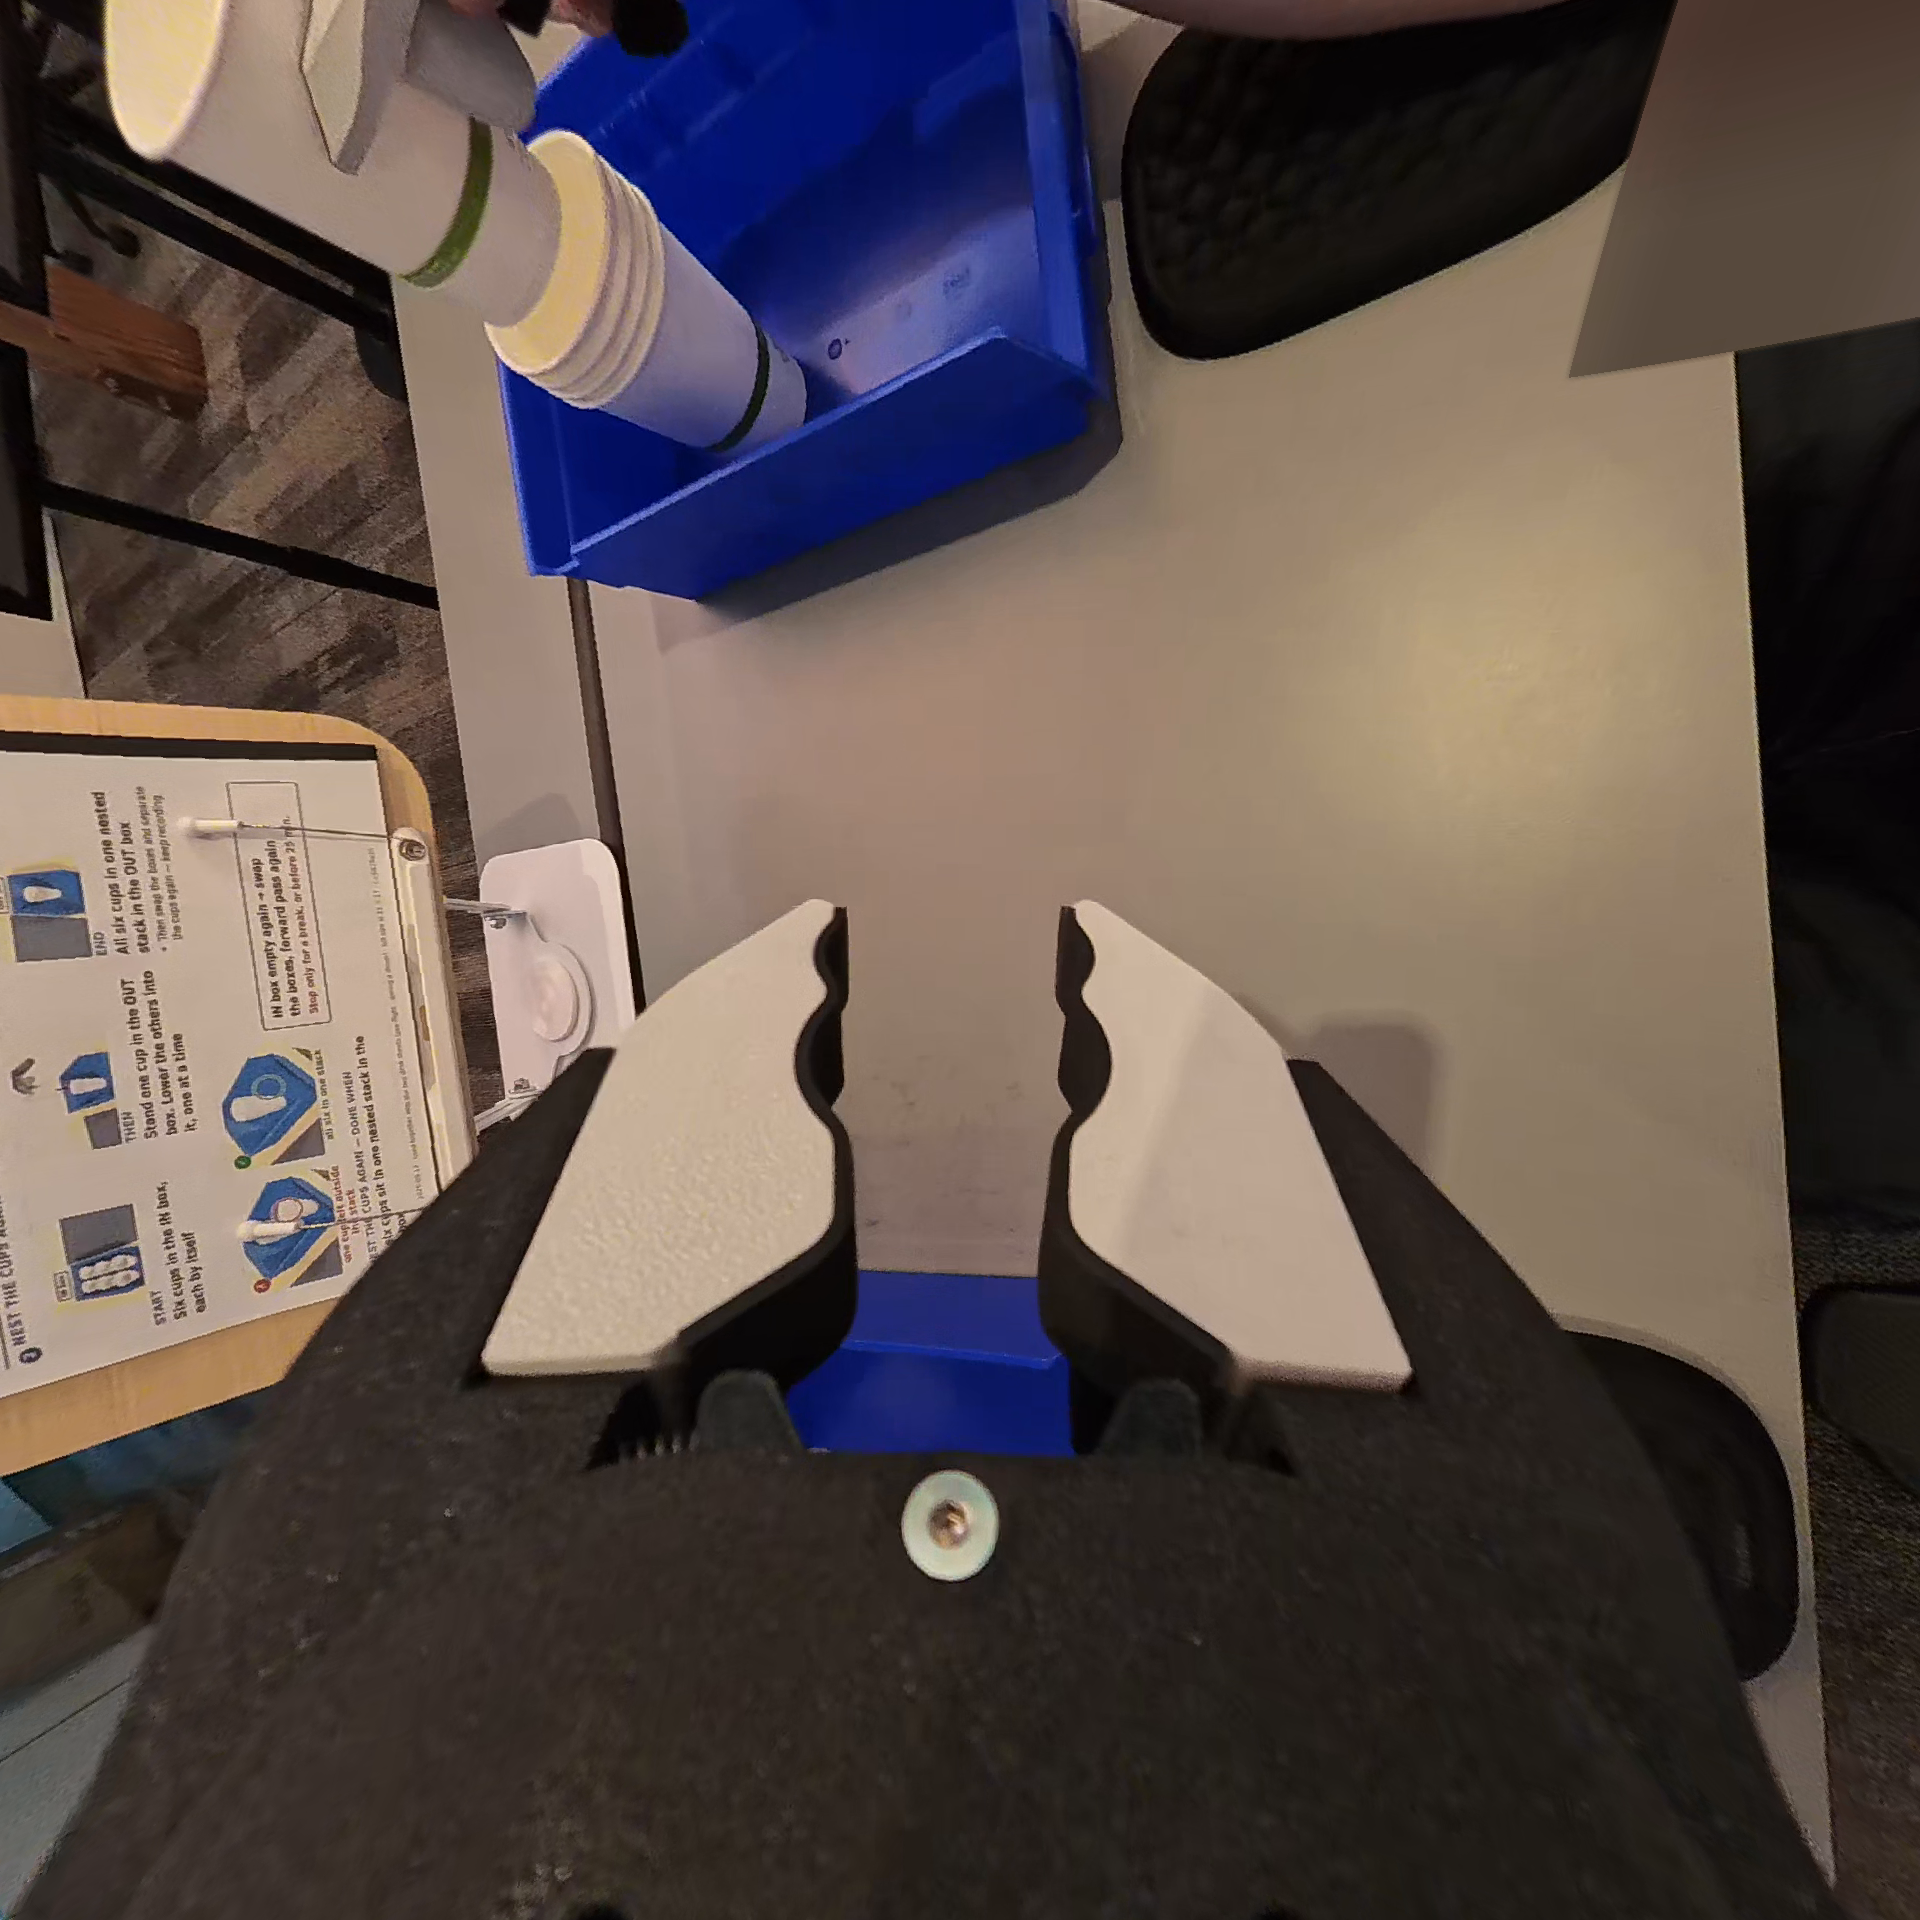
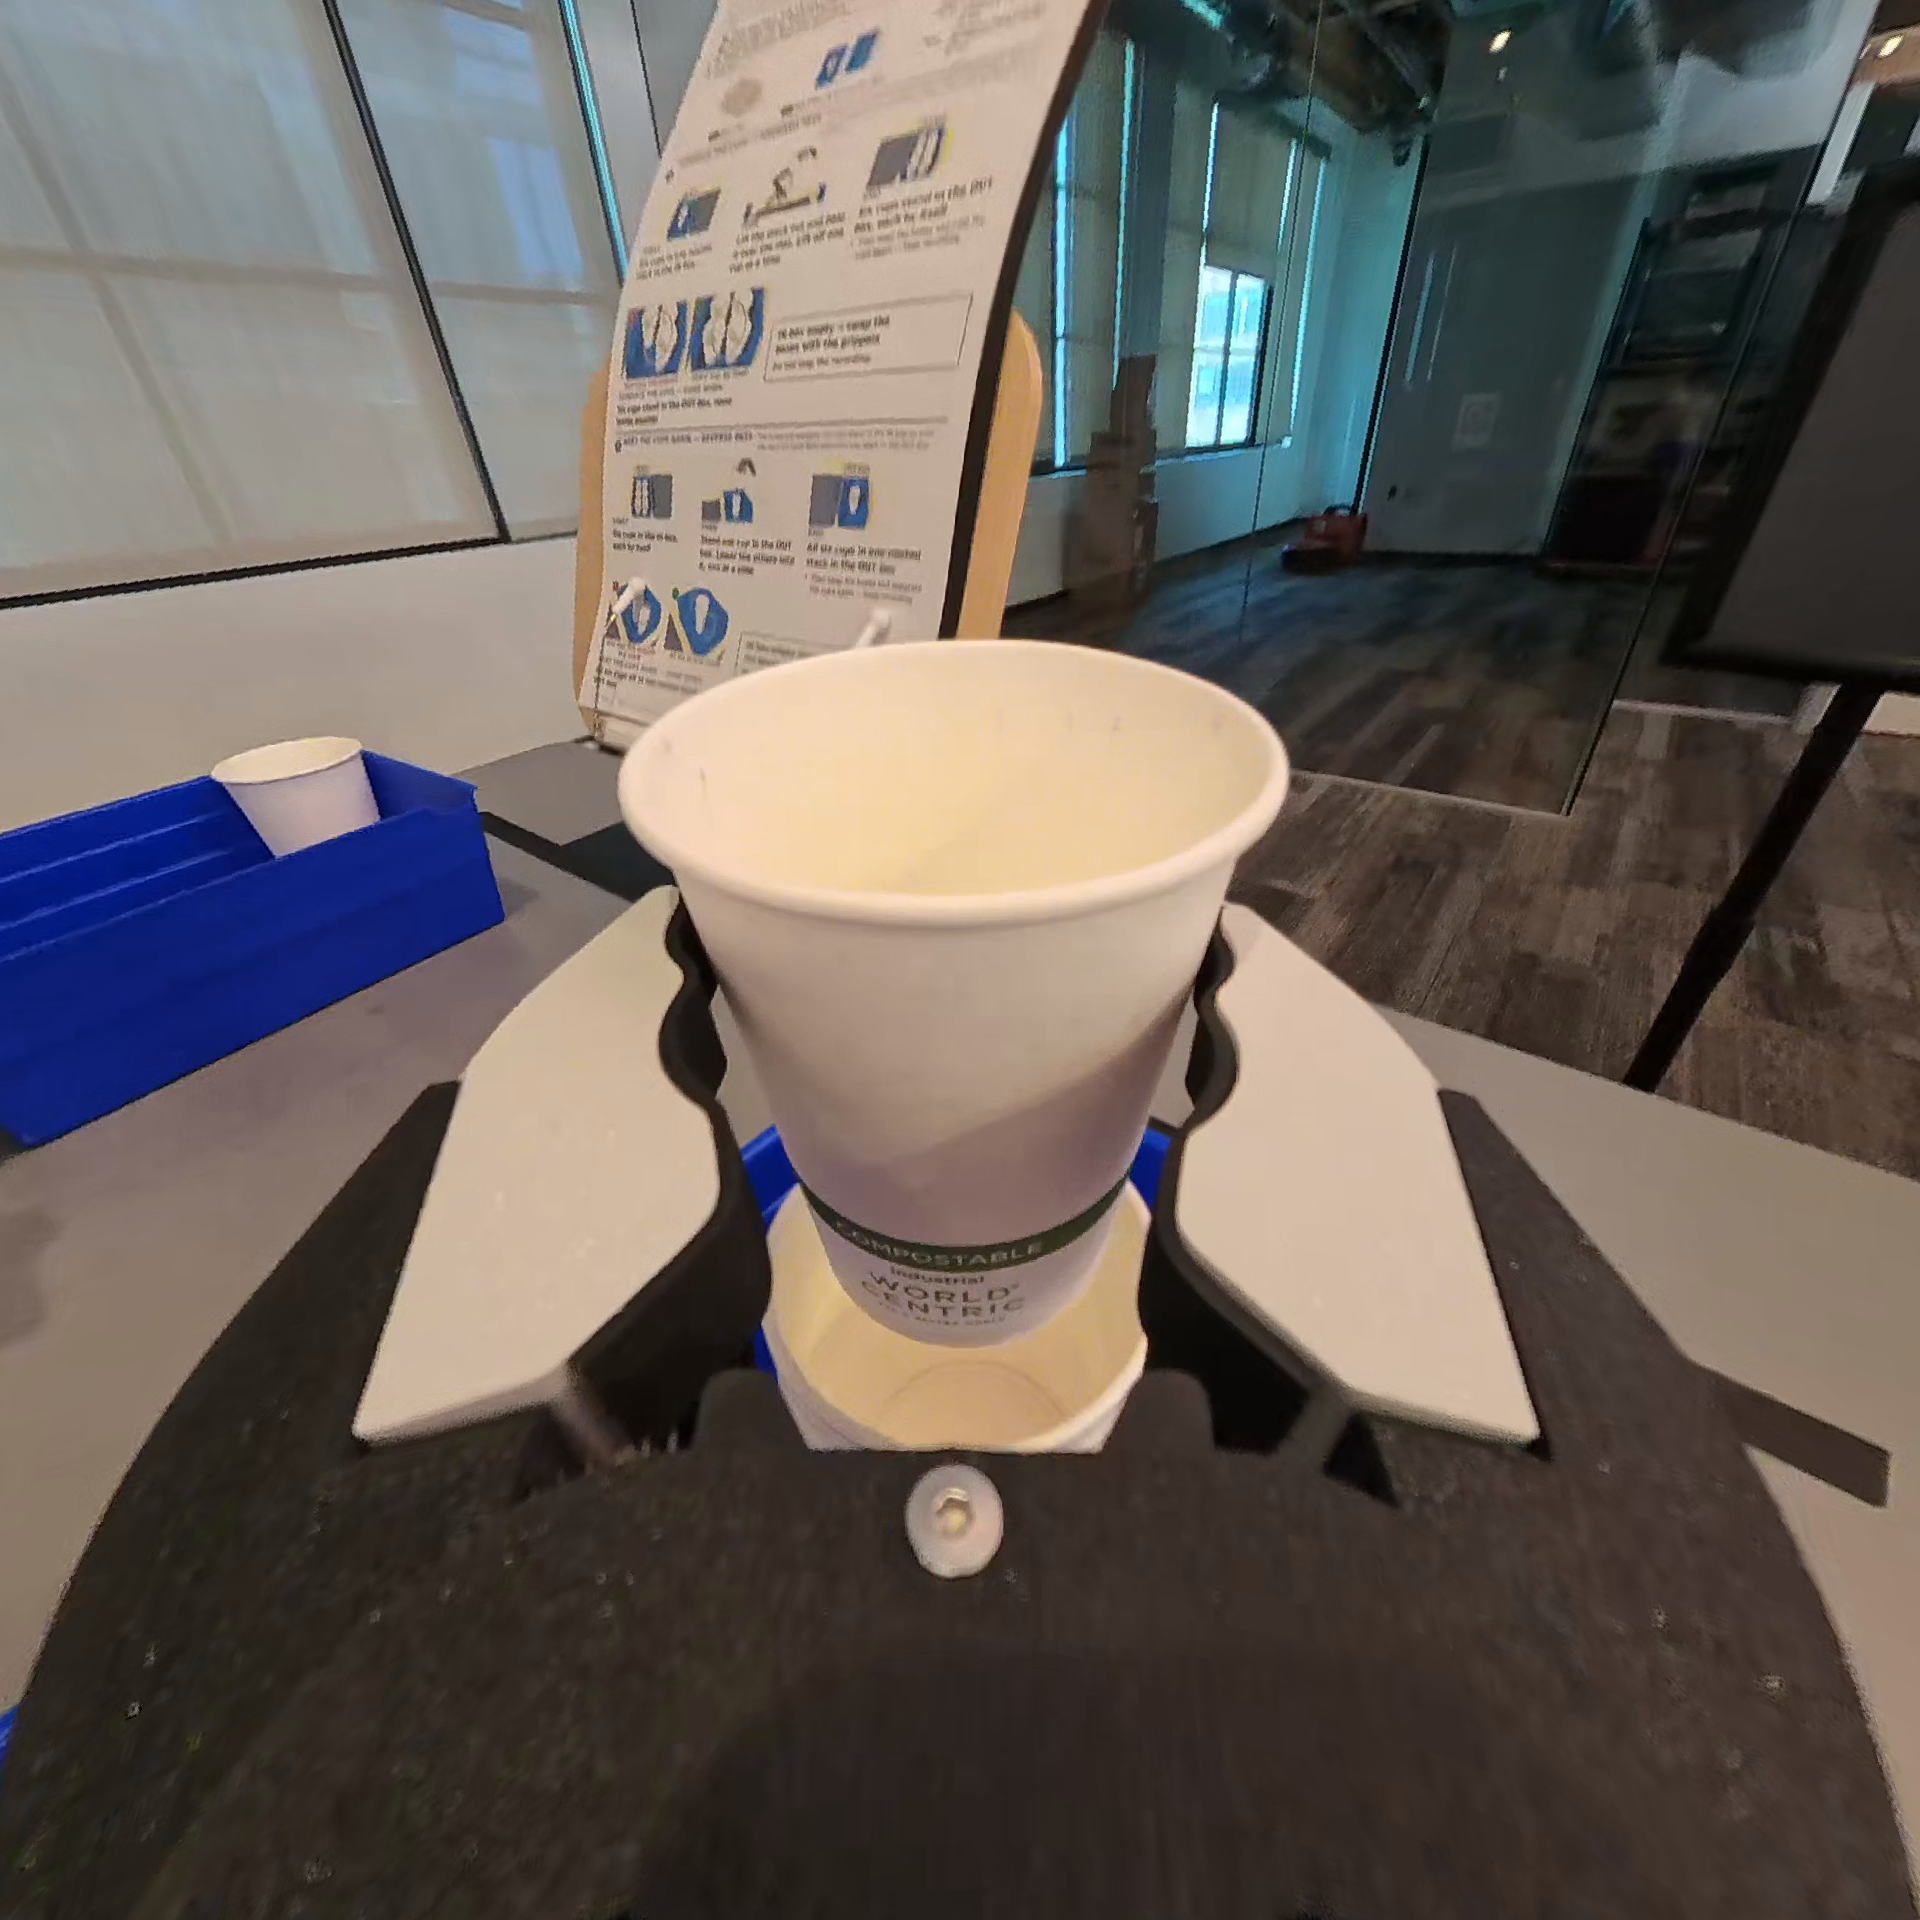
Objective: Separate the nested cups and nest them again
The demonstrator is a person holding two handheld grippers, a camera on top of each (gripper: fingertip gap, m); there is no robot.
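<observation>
My right gripper (image 2: 948, 935) is shut on a white paper cup (image 2: 956, 810) with a green band. It holds the cup upright, with the base just inside the mouth of a nested stack of cups (image 2: 935, 1392). The stack stands in a blue bin (image 2: 756, 1164). In the left wrist view the held cup (image 1: 260, 135) sits above the stack (image 1: 623, 301) in that bin (image 1: 883, 488) at the far end of the table. My left gripper (image 1: 951, 925) is open and empty above the grey table (image 1: 1299, 779). A second blue bin (image 2: 208, 966) holds a single cup (image 2: 301, 790).
A blue bin edge (image 1: 935, 1361) shows between the bases of my left fingers. An instruction board (image 1: 197, 1039) stands off the table's left edge and also shows in the right wrist view (image 2: 810, 364). A black chair (image 1: 1351, 177) is near the far bin.
</observation>
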